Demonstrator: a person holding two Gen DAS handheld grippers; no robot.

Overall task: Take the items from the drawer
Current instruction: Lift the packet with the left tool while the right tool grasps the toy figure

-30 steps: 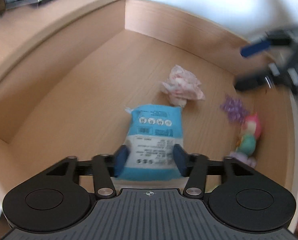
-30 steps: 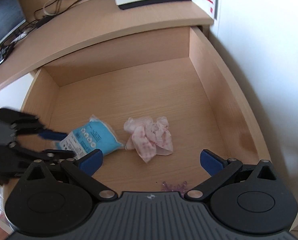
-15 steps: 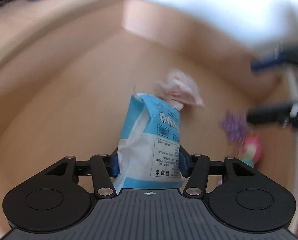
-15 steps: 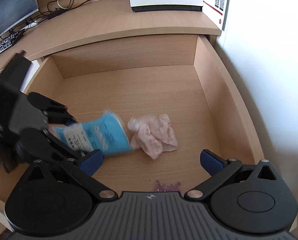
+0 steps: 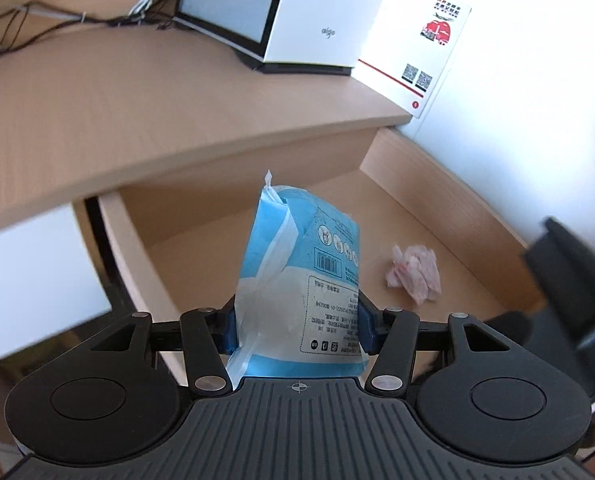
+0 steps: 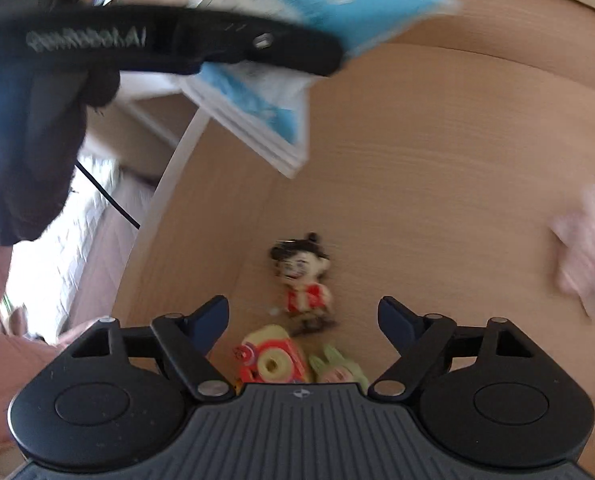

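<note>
Presently, the left gripper is seen clamped on the lower part of a blue and white packet, one blue pad pressed against each side; the packet is held upright and clear of the drawer floor. Beyond it, in the left wrist view, a crumpled pink and white wrapper is recorded lying on the drawer floor toward the right wall, well apart from the packet. Above the drawer's back edge a desk top is noted, carrying a white box-shaped device and a tangle of cables at its far left. A dark blurred shape at the right edge of this view cannot be identified with certainty.

The right gripper is shown with its jaws spread wide and nothing held between them. Only the right wrist view discloses what lies at the drawer's near side: a small figure with dark hair and a red and white striped body, and, nearer the camera, a red and yellow toy just beside a pale green toy. The same view shows the packet from below, blurred, at the upper edge, with a black arm of the left gripper across it. The wrapper appears as a pale blur at the right edge.
</note>
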